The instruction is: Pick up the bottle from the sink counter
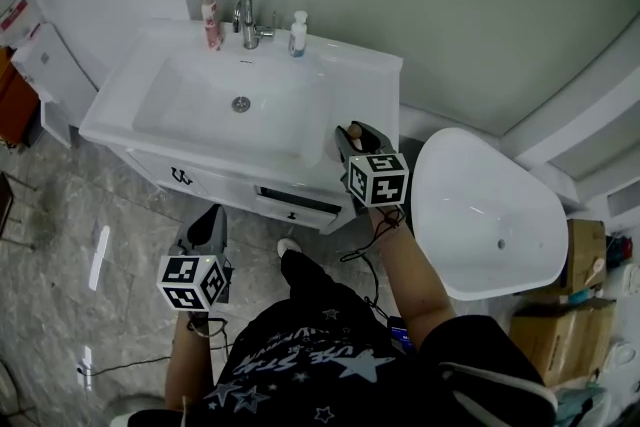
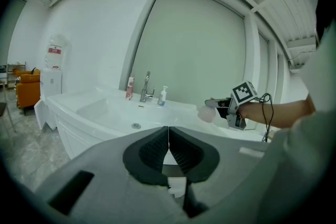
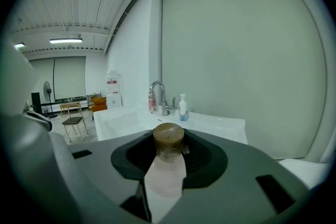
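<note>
A pale pink bottle (image 3: pixel 167 170) with a round wooden cap (image 3: pixel 168 135) stands between the jaws of my right gripper (image 3: pixel 169 148), which is shut on it. In the head view this gripper (image 1: pixel 350 143) hovers over the right front corner of the white sink counter (image 1: pixel 365 75), and the bottle (image 1: pixel 332 147) shows just left of its jaws. The left gripper view shows the same bottle (image 2: pixel 207 112) held in the air. My left gripper (image 1: pixel 207 227) hangs low in front of the vanity, its jaws (image 2: pixel 168 140) shut with nothing between them.
At the back of the counter stand a pink bottle (image 1: pixel 210 23), a chrome faucet (image 1: pixel 246 19) and a white pump bottle (image 1: pixel 298 33). The basin (image 1: pixel 190 110) lies left of my right gripper. A white bathtub (image 1: pixel 490 215) and cardboard boxes (image 1: pixel 565 320) fill the right side.
</note>
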Motion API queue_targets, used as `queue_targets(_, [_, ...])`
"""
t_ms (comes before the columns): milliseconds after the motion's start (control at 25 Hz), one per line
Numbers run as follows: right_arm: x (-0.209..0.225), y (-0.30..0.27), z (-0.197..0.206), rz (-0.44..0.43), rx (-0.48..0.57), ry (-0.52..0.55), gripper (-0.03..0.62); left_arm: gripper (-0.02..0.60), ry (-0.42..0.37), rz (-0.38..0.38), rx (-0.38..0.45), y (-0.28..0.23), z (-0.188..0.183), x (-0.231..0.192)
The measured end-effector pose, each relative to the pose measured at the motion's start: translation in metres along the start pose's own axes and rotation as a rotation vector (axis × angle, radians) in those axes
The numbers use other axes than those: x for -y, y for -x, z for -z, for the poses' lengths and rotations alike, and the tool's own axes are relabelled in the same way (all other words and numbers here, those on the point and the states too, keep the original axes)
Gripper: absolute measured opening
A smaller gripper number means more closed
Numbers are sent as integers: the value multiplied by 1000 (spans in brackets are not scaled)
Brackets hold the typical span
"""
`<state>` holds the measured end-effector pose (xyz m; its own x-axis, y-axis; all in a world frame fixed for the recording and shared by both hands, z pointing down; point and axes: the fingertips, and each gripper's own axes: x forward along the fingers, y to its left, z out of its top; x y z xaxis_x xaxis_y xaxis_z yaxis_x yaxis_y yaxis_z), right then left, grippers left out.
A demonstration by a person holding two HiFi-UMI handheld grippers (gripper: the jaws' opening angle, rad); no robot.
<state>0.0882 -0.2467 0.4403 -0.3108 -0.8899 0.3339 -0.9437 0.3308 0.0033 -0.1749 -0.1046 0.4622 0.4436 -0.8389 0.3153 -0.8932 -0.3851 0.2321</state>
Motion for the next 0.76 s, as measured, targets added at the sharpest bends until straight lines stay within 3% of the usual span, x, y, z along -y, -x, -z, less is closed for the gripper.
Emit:
queue_targets(400, [-29, 75, 30, -9, 2, -14, 137, 20, 4, -18, -18, 72, 44, 25])
queue_targets(760, [-46, 118, 55, -14, -2, -25, 136, 20, 1, -30, -24, 100, 60, 45])
